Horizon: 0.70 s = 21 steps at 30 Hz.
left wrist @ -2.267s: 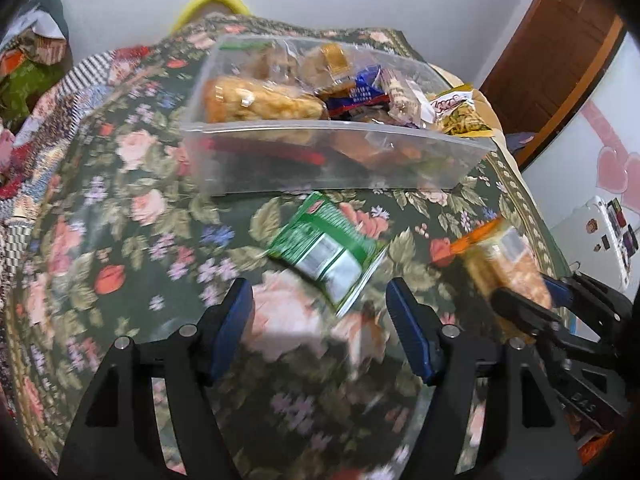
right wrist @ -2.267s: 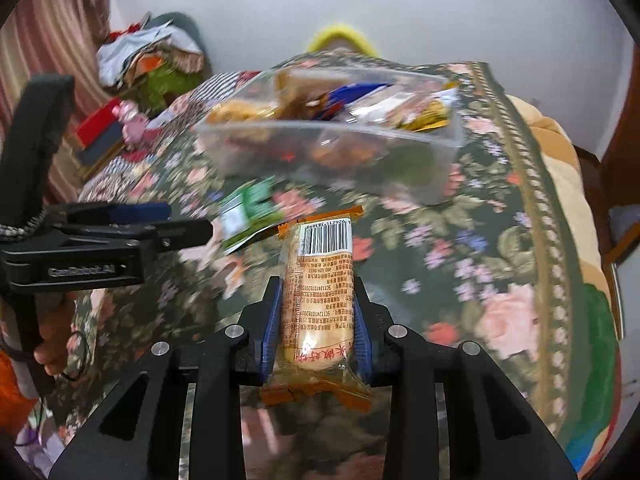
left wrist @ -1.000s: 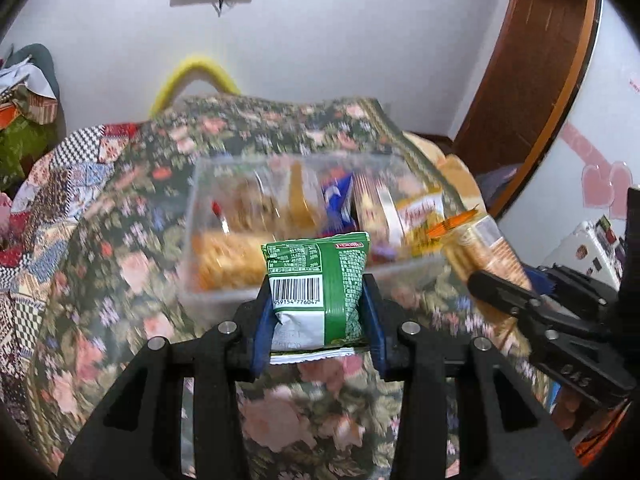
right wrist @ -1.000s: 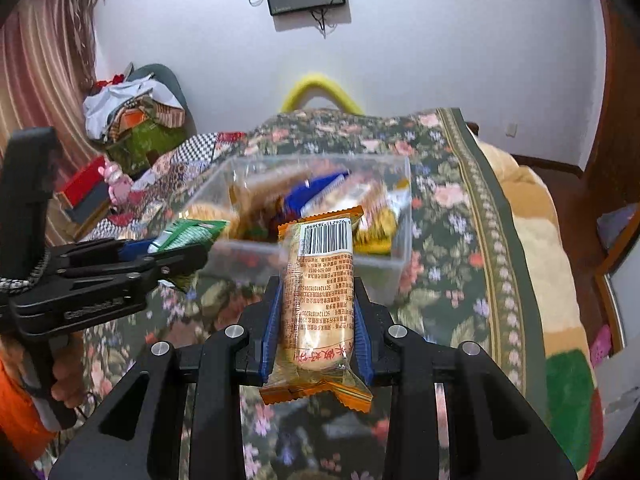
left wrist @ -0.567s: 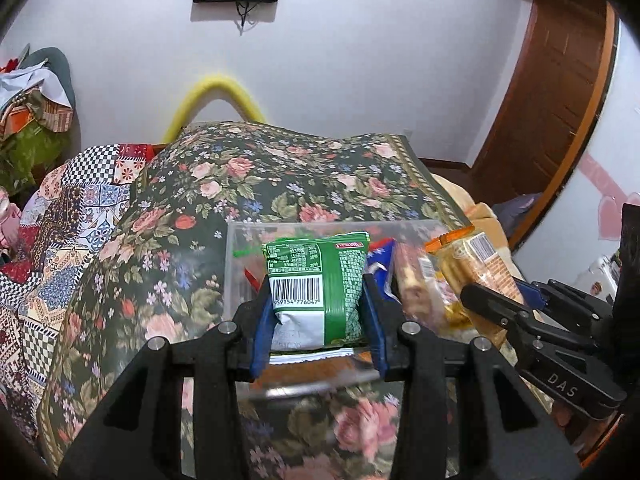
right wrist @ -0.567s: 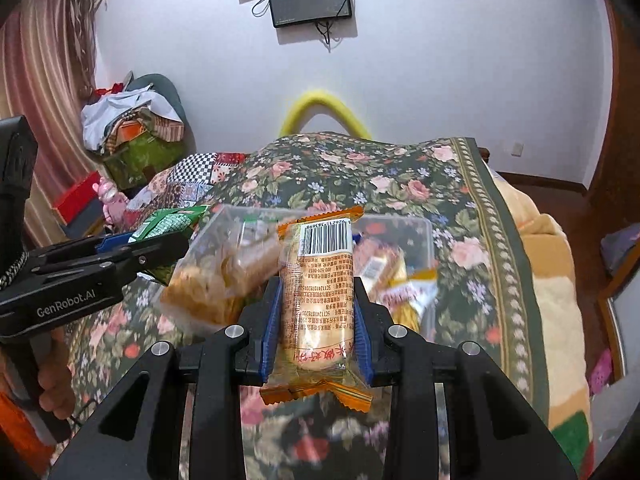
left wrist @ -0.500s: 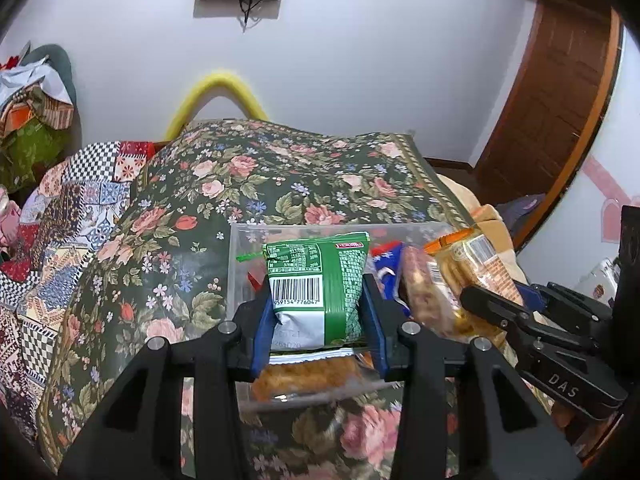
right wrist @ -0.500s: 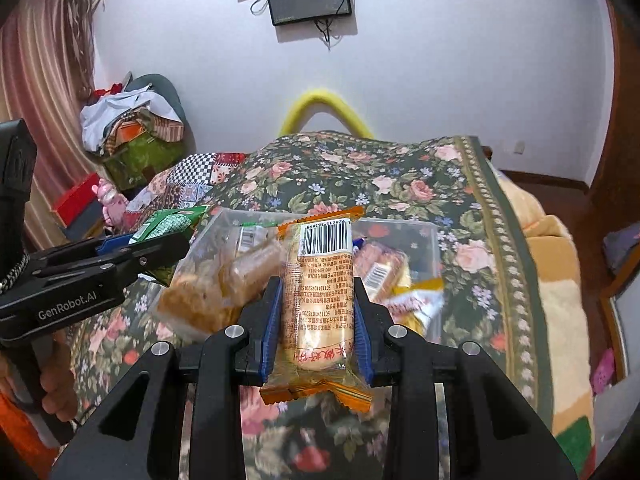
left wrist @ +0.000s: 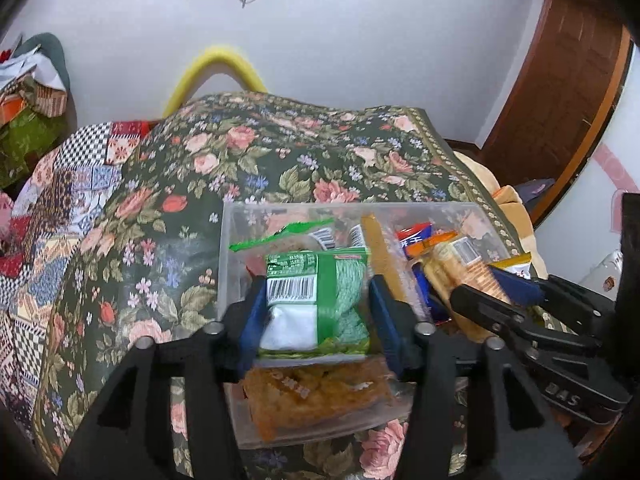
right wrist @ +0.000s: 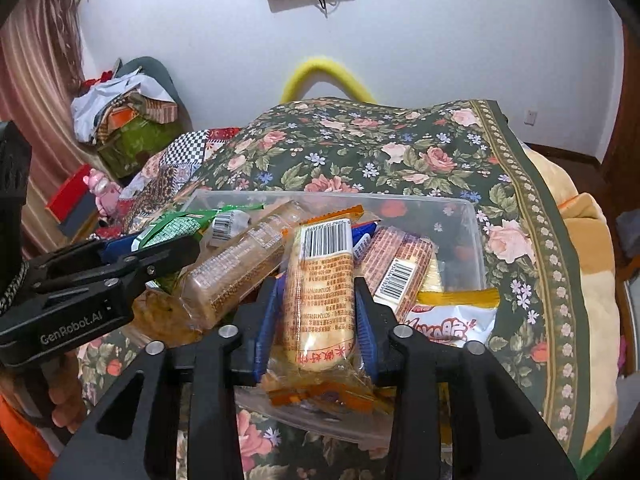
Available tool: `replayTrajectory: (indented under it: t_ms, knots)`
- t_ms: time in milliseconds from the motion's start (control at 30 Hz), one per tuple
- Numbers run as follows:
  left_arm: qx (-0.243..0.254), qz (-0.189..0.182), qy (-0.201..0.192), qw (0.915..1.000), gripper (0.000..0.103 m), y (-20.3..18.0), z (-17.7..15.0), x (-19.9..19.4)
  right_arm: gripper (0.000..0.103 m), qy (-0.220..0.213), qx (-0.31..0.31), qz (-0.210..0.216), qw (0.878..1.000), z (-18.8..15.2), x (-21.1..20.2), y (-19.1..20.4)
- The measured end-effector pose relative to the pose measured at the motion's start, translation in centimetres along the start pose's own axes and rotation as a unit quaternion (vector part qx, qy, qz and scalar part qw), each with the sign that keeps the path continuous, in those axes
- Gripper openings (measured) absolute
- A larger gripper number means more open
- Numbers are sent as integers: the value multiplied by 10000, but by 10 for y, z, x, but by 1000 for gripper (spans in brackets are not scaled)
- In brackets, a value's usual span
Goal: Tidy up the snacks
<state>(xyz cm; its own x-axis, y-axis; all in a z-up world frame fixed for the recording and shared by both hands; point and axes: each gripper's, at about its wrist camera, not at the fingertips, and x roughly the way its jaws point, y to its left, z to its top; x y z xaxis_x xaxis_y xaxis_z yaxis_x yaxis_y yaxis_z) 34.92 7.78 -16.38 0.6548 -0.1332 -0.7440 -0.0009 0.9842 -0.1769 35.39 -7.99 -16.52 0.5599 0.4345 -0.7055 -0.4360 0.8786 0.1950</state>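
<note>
Snacks are at the release step — the green packet (left wrist: 318, 300) and the orange-wrapped biscuit pack (right wrist: 320, 296) hang over the clear bin (right wrist: 478, 236) on the floral bedspread (right wrist: 400, 148), my left gripper (left wrist: 318, 312) and right gripper (right wrist: 316, 316) having just been opening, pads now clear of both — next I judge I must spread wider and back out.

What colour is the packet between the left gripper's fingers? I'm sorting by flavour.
Green with a white panel and barcode: the packet, best seen in the left wrist view.
</note>
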Motion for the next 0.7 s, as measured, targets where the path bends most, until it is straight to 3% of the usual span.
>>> replayTrajectory:
  t_ms: [67,167,467,700]
  knots:
    - [1,28,-26,10000,57,1,0,-5,47,-57,29,9,10000,0,-5,-1]
    - [-18,8,-100,9999,58,2,-2,-18,52,-143,23,15,9999,2,-15,-1]
    - [158,-17,-830,9964,58,-19,-9,-109,52,-642,-112,-40,9979,4,-81,13]
    - [268,-96,-1689,9852,58,-49,-33,-206,52,-1339,-243,-81,9907,-8,-172,35]
